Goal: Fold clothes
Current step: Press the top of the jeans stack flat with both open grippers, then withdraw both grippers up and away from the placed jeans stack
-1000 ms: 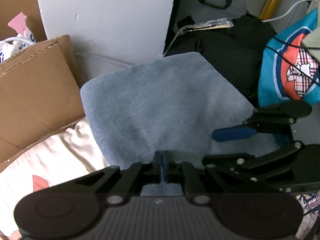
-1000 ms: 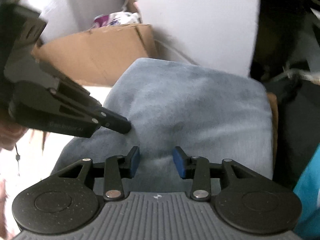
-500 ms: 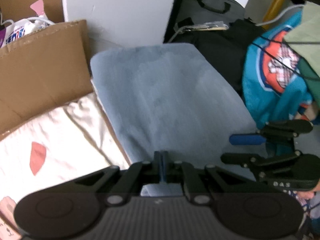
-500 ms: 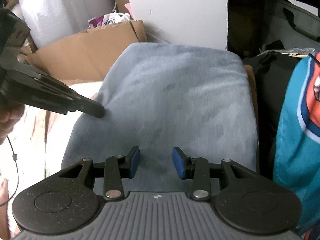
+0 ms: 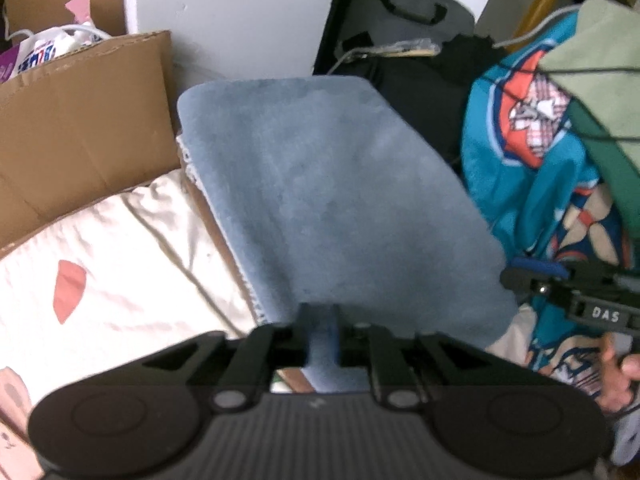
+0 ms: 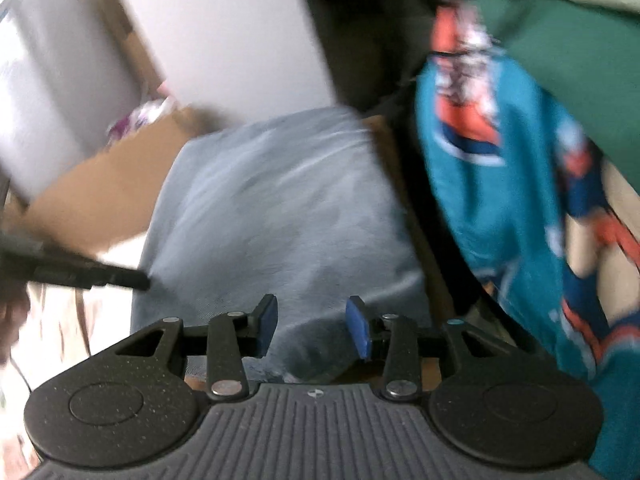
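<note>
A folded blue fleece cloth (image 5: 332,200) lies flat in the middle, beside a cream printed sheet (image 5: 120,256). My left gripper (image 5: 323,330) has its jaws close together, pinching the near edge of the blue cloth. My right gripper (image 6: 312,326) is open and empty, hovering over the near part of the blue cloth (image 6: 276,216). It also shows at the right edge of the left wrist view (image 5: 536,274). The left gripper's fingers (image 6: 120,278) reach in from the left of the right wrist view, touching the cloth's left edge.
A cardboard box (image 5: 80,132) stands at the back left by a white board (image 5: 240,16). A teal and orange garment (image 5: 532,152) with a green one (image 5: 600,60) is piled at the right. Black bags (image 5: 408,64) sit behind.
Both grippers drew back toward me and the blue cloth now lies flatter. The right gripper swung right, away from the cloth's middle; its view is blurred. The left jaws look slightly wider apart.
</note>
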